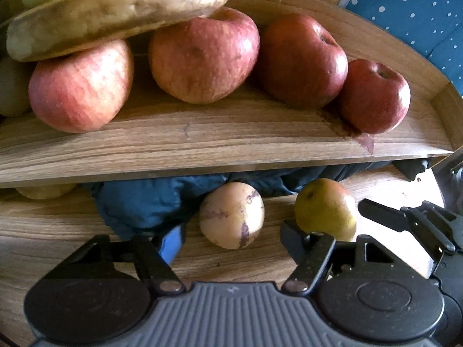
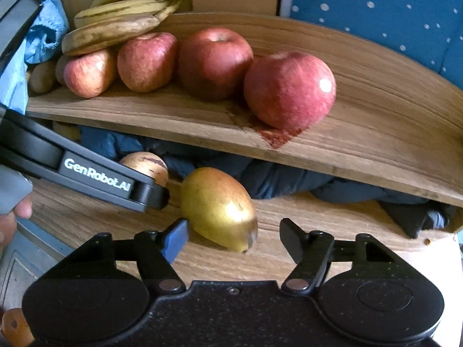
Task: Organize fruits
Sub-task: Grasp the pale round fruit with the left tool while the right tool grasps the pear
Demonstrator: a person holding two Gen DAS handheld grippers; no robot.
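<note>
Wooden tray (image 1: 231, 150) is sitting raised over a wooden table (image 1: 58, 231), w/ dark blue cloth (image 1: 139, 205) bunching under the tray's front edge. Bananas (image 1: 115, 8) are lying across the tray's back-left corner, resting on the leftmost of four red apples (image 1: 202, 55) lined up along the tray. Right wrist view is showing the whole banana bunch (image 2: 124, 11) plus a light blue bag (image 2: 43, 34) off the tray's left edge; left view is cropping both. On the table near the tray's front edge, a yellow-green pear-like fruit (image 2: 217, 208) is lying just beside a pale spotted fruit (image 1: 231, 214); in the right view the spotted one (image 2: 147, 167) is mostly hiding behind the left gripper's body. Left gripper (image 1: 234, 237) is hanging w/ jaws apart, spotted fruit btwn them, pads not pressing it. Right gripper (image 2: 231, 237) is likewise parted around the yellow-green fruit; blue pad is just beside it, contact unclear.
</note>
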